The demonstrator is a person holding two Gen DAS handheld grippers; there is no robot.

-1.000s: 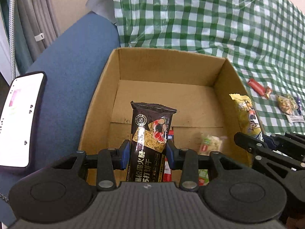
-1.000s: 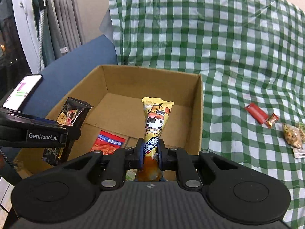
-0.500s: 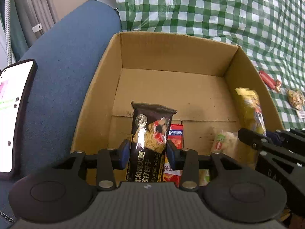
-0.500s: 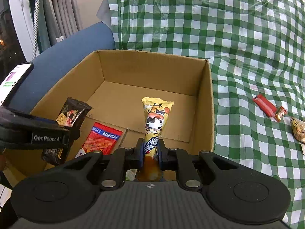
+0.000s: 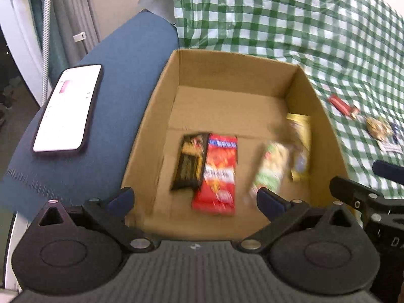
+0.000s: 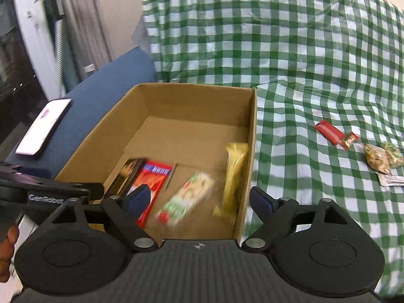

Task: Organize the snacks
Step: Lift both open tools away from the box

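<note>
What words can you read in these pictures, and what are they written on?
"GenRobot": on the side of the left gripper, seen from the right wrist view; its ending is blurred.
"DA": letters on the right gripper, cut off at the frame edge.
Black snack pack, red snack pack, green-and-white pack, yellow pack: print too blurred to read.
Phone screen: too small to read.

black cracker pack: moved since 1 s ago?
Yes. The black cracker pack left the left gripper, now open, and lies flat on the cardboard box floor beside the red packet.
</note>
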